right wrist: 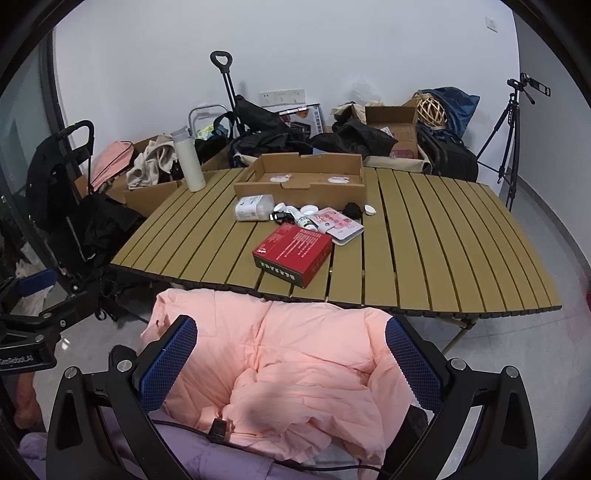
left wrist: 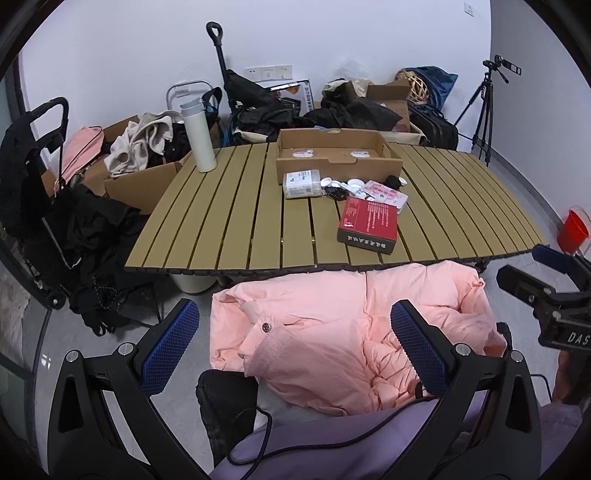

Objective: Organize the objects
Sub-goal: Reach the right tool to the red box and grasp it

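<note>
Two grippers, left gripper (left wrist: 295, 354) and right gripper (right wrist: 291, 365), hover spread wide and empty above a pink jacket (right wrist: 295, 354); slatted table (left wrist: 221, 206) ahead carries the cardboard tray (left wrist: 336, 155), then the red box (left wrist: 369, 225), mid-table, stiff and light, probably best pinched across its short sides.

Walls: plain white wall (left wrist: 332, 33); a socket strip (left wrist: 268, 72) is low on it, a small switch plate (left wrist: 470, 8) is high at the right.
Floor: pale grey floor (right wrist: 517, 354), with a grey skirting (right wrist: 554, 206) along the right wall.
Furniture: a slatted table (right wrist: 424, 236), olive-tan, stands in the middle of the room.
Left side: a dark door frame (right wrist: 55, 122) with glass.
Corner: a black tripod (right wrist: 509, 140) with a camera stands at the right, near the wall.
Light: even and soft, with no hard shadows.
</note>
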Demonstrator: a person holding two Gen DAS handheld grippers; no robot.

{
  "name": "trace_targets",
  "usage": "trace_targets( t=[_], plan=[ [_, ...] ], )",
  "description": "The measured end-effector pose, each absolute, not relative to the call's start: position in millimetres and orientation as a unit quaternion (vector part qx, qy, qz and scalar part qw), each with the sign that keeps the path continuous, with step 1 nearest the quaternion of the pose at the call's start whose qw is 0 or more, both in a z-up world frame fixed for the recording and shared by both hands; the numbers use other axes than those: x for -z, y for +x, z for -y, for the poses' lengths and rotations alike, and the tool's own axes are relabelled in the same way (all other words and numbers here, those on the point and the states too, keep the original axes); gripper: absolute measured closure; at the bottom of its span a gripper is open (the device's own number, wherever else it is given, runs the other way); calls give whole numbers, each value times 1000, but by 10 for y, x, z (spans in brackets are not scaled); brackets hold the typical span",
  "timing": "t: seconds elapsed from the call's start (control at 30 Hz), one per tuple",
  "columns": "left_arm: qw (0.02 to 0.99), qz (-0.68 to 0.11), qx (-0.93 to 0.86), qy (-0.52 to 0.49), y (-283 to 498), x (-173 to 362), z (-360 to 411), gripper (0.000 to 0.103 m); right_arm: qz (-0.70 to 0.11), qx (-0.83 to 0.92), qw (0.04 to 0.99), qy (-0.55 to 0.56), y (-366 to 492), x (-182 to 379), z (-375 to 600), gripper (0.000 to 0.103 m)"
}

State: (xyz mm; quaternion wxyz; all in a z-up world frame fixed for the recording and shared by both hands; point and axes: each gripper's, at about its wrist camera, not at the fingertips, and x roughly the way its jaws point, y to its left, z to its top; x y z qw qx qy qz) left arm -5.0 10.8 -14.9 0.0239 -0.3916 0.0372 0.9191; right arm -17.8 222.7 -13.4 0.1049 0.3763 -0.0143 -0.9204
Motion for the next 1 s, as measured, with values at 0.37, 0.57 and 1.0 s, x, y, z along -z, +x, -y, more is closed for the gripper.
trace_targets(
  t=[0.37,0.57,1.0],
  plan=[
    [137,-15,-908,-396,-297,285,-78,0,-17,971,84,222,-192,-74,-2565,0],
    [133,-42,-891,-432,-839,553,-200,0,-50,933,72,348,-705,389,-2423,0],
    [207,8,-858,-470,-2536,1511,-520,45,96,865,131,475,-2427,1436,-2279,38]
  ],
)
